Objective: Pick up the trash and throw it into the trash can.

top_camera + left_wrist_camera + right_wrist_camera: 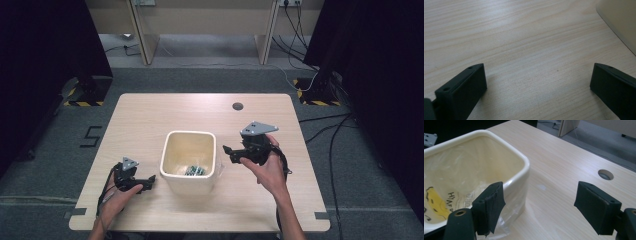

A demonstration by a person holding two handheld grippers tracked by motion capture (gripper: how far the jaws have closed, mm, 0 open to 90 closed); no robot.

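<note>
A cream plastic bin (190, 161) stands at the middle front of the wooden table (150, 112), lined with a clear plastic bag (461, 177). Small green and white items (195, 170) lie at its bottom. My left gripper (149, 183) rests low on the table left of the bin, jaws wide apart with bare wood between them (537, 75); the bin's wall (621, 22) shows at the upper right of its view. My right gripper (229, 151) hovers at the bin's right rim, open and holding nothing (539, 202).
A round cable hole (238, 106) sits near the table's far edge, also seen from the right gripper (605, 174). A printed yellow wrapper (439, 202) lies in the bin. Cables and stands (315, 85) are on the floor beyond the table.
</note>
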